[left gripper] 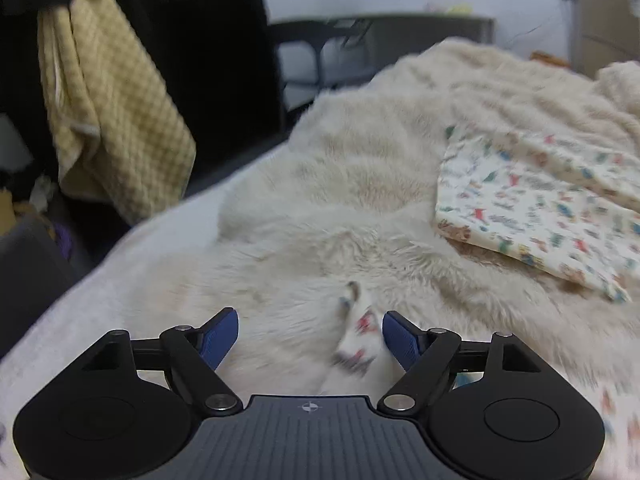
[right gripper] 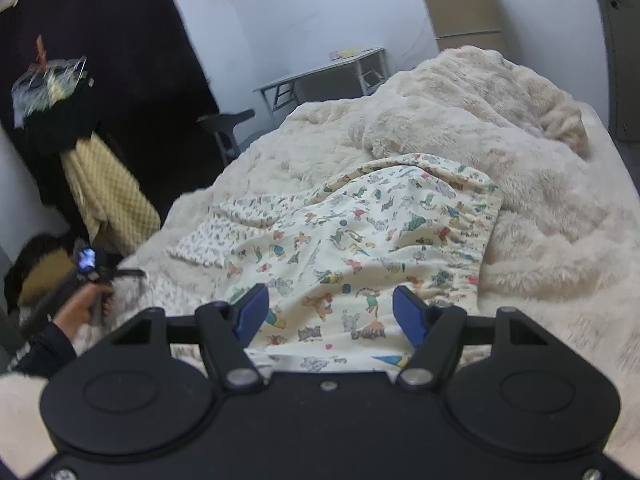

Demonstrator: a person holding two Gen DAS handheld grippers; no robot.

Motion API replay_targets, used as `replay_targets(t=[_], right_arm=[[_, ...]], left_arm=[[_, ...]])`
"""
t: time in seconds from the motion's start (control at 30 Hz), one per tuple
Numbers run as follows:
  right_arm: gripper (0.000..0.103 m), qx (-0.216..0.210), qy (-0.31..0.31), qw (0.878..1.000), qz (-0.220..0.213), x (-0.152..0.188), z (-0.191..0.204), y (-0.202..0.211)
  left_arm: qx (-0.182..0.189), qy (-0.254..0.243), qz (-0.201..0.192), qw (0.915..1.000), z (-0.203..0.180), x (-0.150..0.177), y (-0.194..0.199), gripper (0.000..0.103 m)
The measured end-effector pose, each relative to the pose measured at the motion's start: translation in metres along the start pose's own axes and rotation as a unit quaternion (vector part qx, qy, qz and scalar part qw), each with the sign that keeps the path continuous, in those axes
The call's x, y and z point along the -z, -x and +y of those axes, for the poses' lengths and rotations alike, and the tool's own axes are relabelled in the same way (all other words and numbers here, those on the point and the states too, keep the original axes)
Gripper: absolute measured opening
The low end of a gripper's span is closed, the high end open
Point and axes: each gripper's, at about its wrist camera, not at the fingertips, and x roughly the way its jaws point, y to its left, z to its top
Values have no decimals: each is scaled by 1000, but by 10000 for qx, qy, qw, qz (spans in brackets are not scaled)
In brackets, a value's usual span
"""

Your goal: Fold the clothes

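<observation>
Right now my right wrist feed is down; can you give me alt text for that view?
The right tool hovers open over cartoon-print pyjama trousers, which lie crumpled on a cream fluffy blanket covering the bed. At the left edge, a hand holds the left tool near the fabric. A yellow checked cloth hangs behind it.

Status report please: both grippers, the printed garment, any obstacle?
Left gripper open, garment corner beside one finger. Right gripper open over printed garment. Fluffy blanket underneath, nothing blocking.
</observation>
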Motion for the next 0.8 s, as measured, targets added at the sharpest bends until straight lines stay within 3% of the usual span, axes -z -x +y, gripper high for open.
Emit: replay_targets(t=[0.1,0.17,0.23,0.4,0.43,0.47,0.53,0.57,0.6,0.67,0.73,0.8], right_arm=[[67,-277,1055,9934,356,-14,15,10],[65,-383,1466,9865,622,-22,18,14],[60,-525,1801,9784,863,-28,20,18],[57,-906,2627,9532,1193,-31,29,27],[58,-914,2737,9500,1193,-28,33,27],[58,-936,2883,9452,1209,-24,39,24],[59,-1011,3053,9381,1287,-16,48,16],[59,-1056,3129,9344,1332,-11,54,9],[59,-1085,3171,9322,1366,-8,57,5],[58,-1197,3276,9256,1470,1,66,-9],[58,-1314,3348,9205,1525,7,73,-17],[52,-1421,3365,9178,1553,11,77,-23]], left_arm=[[158,-29,-496,9986,9,0,41,81],[531,218,-750,9955,15,-2,68,85],[1808,111,-1009,9783,4,-4,109,86],[2701,-556,-1489,9496,-54,1,163,86],[3100,-833,-1513,9349,-79,7,178,86],[3250,-963,-1505,9287,-88,10,183,85],[3945,-1556,-1436,8942,-132,23,204,85],[4177,-1749,-1419,8803,-149,29,212,85],[4300,-1855,-1417,8721,-159,33,217,85],[4653,-2245,-1428,8442,-191,45,229,84],[4792,-2287,-1356,8365,-211,54,231,77],[4958,-2252,-1227,8297,-231,58,231,56]])
